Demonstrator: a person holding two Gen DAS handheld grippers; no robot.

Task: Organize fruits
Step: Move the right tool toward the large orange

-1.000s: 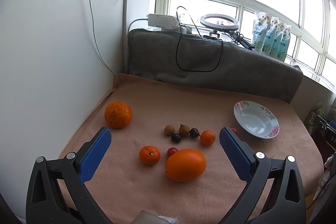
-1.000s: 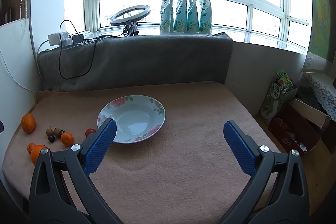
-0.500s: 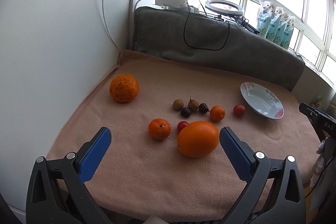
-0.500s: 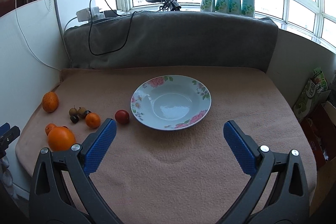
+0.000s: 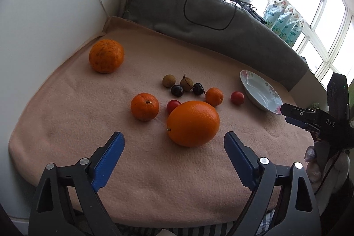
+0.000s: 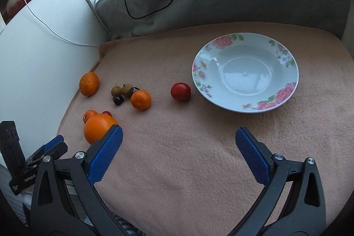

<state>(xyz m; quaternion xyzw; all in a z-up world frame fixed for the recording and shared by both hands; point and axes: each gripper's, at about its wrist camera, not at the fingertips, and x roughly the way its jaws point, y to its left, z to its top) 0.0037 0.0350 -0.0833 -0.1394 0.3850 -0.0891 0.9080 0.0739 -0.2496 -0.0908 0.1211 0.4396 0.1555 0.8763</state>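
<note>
Both grippers have dipped down toward the desk (image 6: 177,169) since a second ago, so the fruits look bigger now. The left gripper (image 5: 174,142) has come close to the big orange (image 5: 193,123), which sits just in front of it. Its jaws have just been closing a little, but they are wide apart and nothing is between them. I think they are getting ready to fit round that orange.

The right gripper (image 6: 178,138) has its jaws wide apart too, with only bare blanket between them. It points at the space in front of the flowery plate (image 6: 285,92).

The plate has no fruit in it, so none of the sorting is done yet. It probably waits there for the fruit.

All the fruit lies on the pink blanket to the left of the plate. A red tomato (image 6: 180,91) is nearest the plate, just beside its rim. A small orange (image 6: 141,99) comes next, touching a bunch of little brown and dark fruits (image 5: 181,85). Another small orange (image 5: 144,106) and a tiny red fruit (image 5: 173,104) sit by the big orange. A spotty orange (image 5: 106,56) sits alone by the white wall.
</note>
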